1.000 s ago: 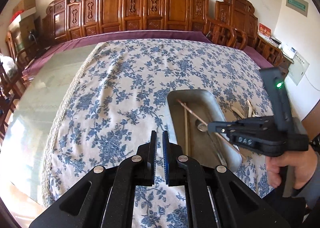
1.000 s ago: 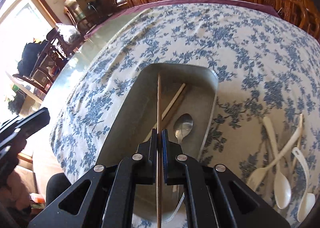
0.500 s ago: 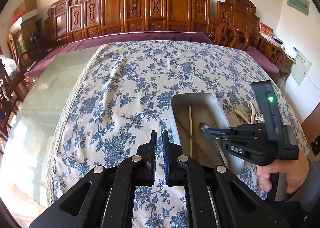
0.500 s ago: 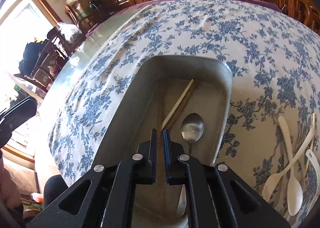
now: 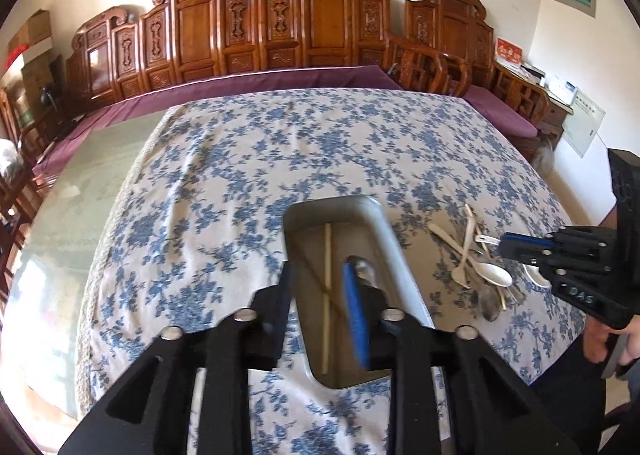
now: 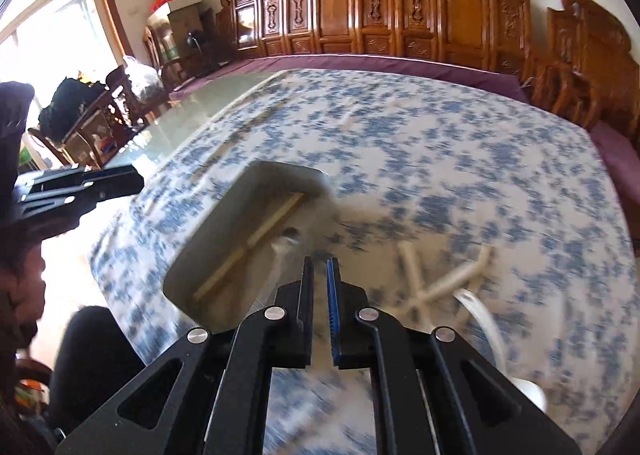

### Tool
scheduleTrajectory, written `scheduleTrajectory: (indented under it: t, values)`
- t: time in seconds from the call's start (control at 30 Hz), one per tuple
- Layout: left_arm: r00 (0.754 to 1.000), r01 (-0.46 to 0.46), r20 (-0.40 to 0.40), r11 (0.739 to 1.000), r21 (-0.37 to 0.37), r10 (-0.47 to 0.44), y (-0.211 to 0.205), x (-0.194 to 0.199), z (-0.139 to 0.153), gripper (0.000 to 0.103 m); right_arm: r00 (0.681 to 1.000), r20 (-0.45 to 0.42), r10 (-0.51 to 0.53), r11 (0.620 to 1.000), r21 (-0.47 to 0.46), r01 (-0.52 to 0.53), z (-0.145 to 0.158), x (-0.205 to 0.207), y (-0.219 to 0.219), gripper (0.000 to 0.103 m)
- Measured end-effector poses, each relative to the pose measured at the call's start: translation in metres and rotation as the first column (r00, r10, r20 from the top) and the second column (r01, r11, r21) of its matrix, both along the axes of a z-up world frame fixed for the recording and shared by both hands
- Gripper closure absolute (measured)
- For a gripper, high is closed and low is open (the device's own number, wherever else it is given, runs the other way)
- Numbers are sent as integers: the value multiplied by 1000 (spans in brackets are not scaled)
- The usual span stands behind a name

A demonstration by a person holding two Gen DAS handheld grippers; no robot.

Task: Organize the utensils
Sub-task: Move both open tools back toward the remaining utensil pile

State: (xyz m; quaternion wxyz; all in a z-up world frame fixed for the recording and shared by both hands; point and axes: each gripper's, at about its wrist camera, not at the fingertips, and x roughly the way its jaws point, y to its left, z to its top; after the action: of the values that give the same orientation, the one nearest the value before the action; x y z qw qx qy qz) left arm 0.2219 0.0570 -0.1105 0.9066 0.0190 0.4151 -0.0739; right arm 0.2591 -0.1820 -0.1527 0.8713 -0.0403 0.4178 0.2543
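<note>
Opening our empty left gripper [image 5: 316, 297] over metal tray [image 5: 394, 243]; right gripper [image 6: 320, 287] nearly shut, empty. Risk: snagging crossed plastic spoons [image 5: 486, 271] right of tray.

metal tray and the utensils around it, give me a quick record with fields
tray: metal tray on the blue floral tablecloth
in tray: wooden chopsticks, metal spoon
outside tray: white plastic spoons and forks piled on the cloth to its right
left gripper: above the tray's near end, jaws opening, nothing between them
right gripper: narrow gap between the jaws, empty, near the white pile
blur: right wrist view is smeared
</note>
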Motion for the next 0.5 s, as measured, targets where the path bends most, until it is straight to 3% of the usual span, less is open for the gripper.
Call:
scheduleTrajectory:
  t: [0.07, 0.13, 0.23, 0.33, 0.5]
  values:
    - [1000, 20, -7, 1000, -7, -20, -10, 2, -1, 72, 1000, 3, -21, 1000, -20, 21, -2, -4, -19, 83]
    - [999, 39, -6, 999, -7, -39, -19, 4, -2, 64, 999, -4, -42, 999, -29, 42, -6, -5, -35, 81]
    - [998, 69, -14, 997, -17, -69, -37, 11, -5, 59, 997, -21, -74, 996, -44, 73, -14, -1, -56, 79]
    - [995, 98, -27, 995, -18, -98, -55, 19, -11, 53, 995, -33, -93, 994, -56, 92, -24, 1, -74, 69]
    - [987, 148, -57, 989, -17, -149, -82, 31, -23, 49, 991, -70, -117, 990, -91, 110, -49, 14, -99, 68]
